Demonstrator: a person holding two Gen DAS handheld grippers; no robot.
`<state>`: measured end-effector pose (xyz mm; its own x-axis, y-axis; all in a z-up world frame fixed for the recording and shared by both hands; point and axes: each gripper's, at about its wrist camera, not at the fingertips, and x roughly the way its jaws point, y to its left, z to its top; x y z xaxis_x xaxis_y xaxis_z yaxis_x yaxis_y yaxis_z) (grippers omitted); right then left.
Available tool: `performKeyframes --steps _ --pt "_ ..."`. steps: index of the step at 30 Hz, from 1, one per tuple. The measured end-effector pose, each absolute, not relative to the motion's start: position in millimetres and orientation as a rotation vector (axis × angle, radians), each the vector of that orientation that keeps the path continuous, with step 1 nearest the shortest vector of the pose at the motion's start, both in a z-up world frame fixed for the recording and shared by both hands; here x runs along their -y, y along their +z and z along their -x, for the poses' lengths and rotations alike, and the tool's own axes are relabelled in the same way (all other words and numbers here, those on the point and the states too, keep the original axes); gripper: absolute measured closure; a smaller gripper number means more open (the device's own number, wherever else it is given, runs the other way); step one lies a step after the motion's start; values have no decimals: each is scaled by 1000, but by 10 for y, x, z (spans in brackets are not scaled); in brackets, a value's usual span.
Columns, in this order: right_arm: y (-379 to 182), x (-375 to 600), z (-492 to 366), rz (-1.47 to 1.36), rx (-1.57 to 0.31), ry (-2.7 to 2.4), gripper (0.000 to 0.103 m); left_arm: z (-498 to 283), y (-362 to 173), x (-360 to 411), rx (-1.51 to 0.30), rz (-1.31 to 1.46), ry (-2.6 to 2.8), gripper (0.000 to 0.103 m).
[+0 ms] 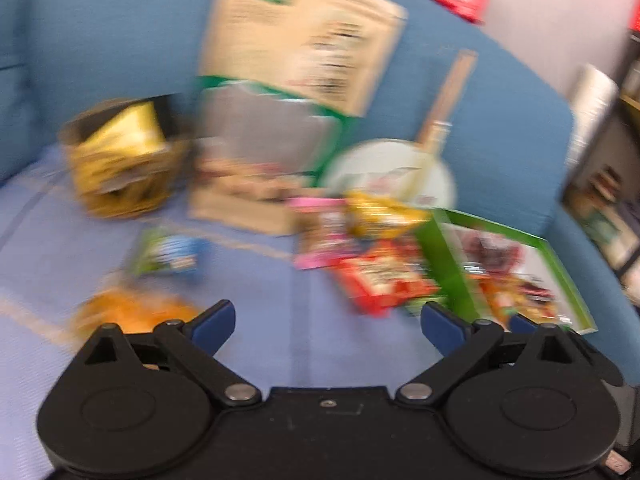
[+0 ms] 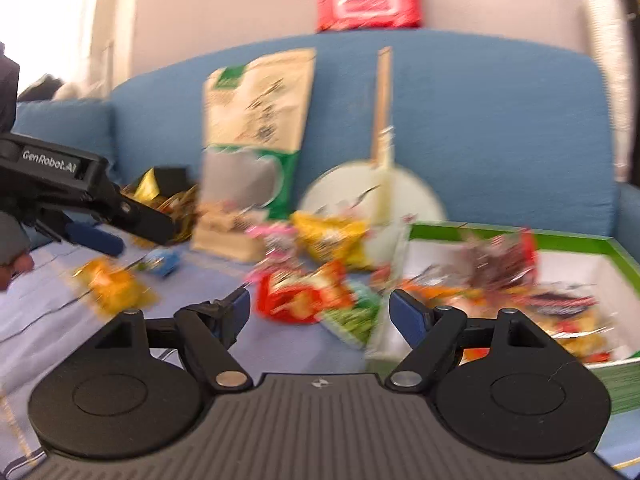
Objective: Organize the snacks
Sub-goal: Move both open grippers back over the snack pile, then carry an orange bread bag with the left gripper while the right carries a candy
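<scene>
Both views are blurred by motion. Loose snack packets lie on a light blue cloth on a blue sofa: an orange packet, a small green-blue packet, a pink packet, a yellow packet and a red packet. A green-rimmed box holds several packets at the right. My left gripper is open and empty above the cloth; it also shows in the right wrist view. My right gripper is open and empty, near the red packet.
A tall beige and green bag leans on the sofa back. A brown box with a gold packet stands at the left. A round white fan with a wooden handle stands behind the packets. A red pack lies on the sofa top.
</scene>
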<state>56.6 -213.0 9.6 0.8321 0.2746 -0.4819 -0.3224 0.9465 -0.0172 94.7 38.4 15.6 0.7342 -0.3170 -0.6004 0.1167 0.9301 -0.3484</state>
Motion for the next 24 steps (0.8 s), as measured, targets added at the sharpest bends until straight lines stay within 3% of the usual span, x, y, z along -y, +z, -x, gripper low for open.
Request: performKeyframes --steps 14,20,21,24 --pt "-207 1829 -559 125 -588 417 0 -1285 -364 -1033 -759 501 24 0" --pt "-220 1826 -574 122 -604 427 0 -1436 -450 -947 -755 382 25 0" --pt "-219 1820 -573 122 -605 427 0 -1413 -456 -934 -751 350 14 19" --pt "-204 1789 -574 119 -605 446 0 -1348 -488 -971 -744 308 -37 42"
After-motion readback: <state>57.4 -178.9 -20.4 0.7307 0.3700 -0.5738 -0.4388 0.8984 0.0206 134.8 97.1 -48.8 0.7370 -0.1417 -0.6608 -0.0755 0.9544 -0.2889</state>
